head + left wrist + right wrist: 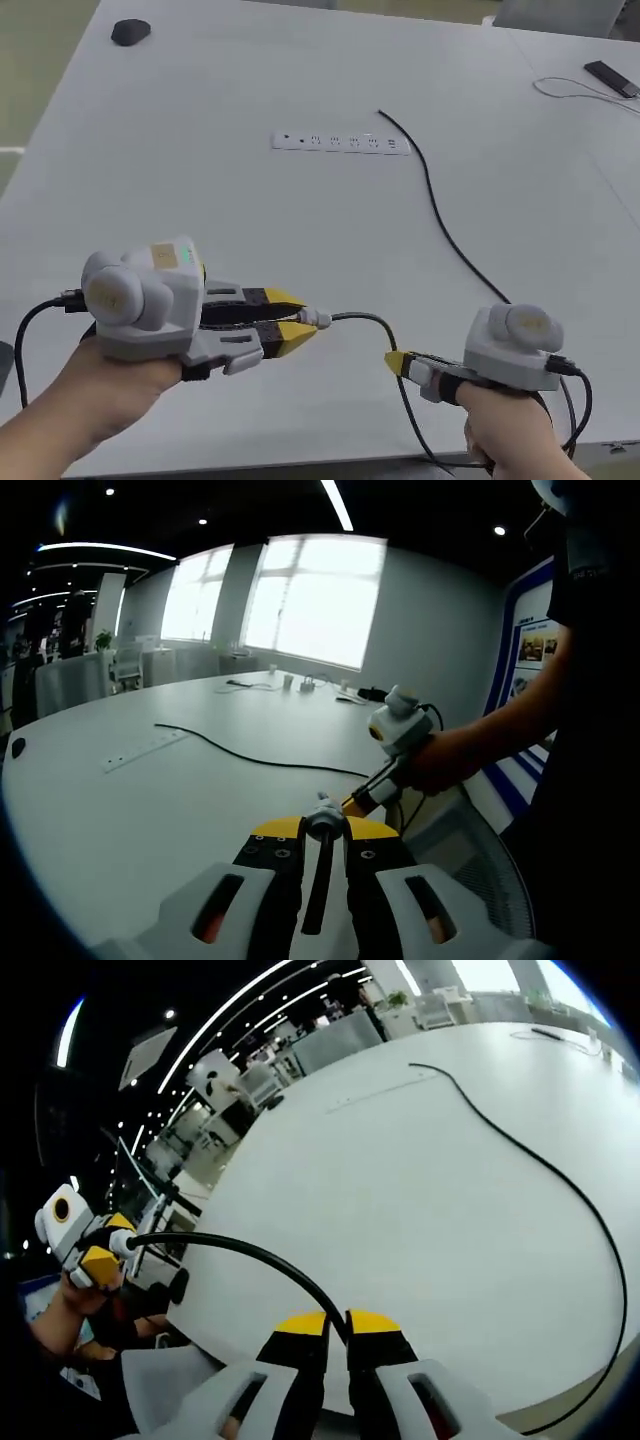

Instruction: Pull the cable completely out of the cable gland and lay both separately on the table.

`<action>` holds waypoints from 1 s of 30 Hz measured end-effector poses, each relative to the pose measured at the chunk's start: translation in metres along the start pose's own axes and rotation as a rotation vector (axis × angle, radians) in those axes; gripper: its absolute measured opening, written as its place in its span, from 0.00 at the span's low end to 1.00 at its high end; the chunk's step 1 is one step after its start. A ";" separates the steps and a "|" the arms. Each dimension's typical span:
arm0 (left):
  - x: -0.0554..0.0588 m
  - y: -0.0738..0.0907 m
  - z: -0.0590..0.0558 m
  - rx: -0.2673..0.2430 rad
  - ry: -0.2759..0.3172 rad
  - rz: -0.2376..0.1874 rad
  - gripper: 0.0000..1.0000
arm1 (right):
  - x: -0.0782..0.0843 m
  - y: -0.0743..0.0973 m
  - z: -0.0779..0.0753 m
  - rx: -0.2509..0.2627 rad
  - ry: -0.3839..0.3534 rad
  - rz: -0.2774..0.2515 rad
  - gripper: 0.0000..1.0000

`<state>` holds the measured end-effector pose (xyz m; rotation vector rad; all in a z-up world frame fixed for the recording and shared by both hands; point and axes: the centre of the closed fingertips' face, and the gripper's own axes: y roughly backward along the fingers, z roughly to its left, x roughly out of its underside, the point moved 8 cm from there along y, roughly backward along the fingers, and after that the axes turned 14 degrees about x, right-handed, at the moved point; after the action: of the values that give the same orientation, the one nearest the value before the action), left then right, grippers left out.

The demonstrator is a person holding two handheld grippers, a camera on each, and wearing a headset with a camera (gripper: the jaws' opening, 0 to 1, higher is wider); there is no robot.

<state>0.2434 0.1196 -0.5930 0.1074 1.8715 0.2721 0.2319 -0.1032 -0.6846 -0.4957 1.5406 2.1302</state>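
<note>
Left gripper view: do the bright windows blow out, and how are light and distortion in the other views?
Left gripper view: windows blown out, person's arm dark against them, table edge bowed. Right gripper view: strong fisheye bend, ceiling lights streaked into arcs, cable sharp. Head view: even, soft light, no glare.

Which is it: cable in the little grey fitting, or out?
In: the cable runs straight from the cable gland, held in the left tongs, to the right tongs.

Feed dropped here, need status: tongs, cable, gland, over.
Left tongs shut on cable gland. Right tongs shut on cable, not yet out of gland. Power strip well clear.
</note>
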 end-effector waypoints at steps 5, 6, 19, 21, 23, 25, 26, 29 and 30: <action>-0.002 0.002 0.001 -0.006 0.012 -0.015 0.15 | 0.000 0.002 0.002 -0.001 0.138 -0.039 0.02; -0.003 0.003 0.002 -0.009 0.011 -0.019 0.15 | 0.000 0.002 0.004 -0.007 0.152 -0.039 0.02; -0.004 0.008 0.001 -0.018 0.015 -0.025 0.15 | -0.023 0.035 0.036 -0.045 0.526 -0.244 0.32; -0.003 0.009 0.001 -0.019 0.020 -0.024 0.15 | -0.031 0.050 0.050 -0.064 0.663 -0.293 0.33; -0.003 0.009 0.000 -0.021 0.019 -0.025 0.15 | -0.038 0.058 0.062 -0.069 0.771 -0.340 0.33; -0.002 0.010 0.000 -0.022 0.023 -0.024 0.15 | -0.040 0.062 0.077 -0.095 0.886 -0.352 0.33; -0.002 0.010 0.000 -0.022 0.023 -0.025 0.15 | -0.041 0.063 0.082 -0.105 0.917 -0.352 0.33; -0.003 0.009 0.001 -0.020 0.035 -0.028 0.15 | -0.044 0.062 0.098 -0.103 1.034 -0.379 0.30; -0.003 0.009 0.001 -0.018 0.042 -0.032 0.15 | -0.044 0.061 0.102 -0.117 1.056 -0.399 0.27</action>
<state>0.2446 0.1281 -0.5881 0.0602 1.9106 0.2709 0.2320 -0.0295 -0.5815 -2.0026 1.5559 1.6756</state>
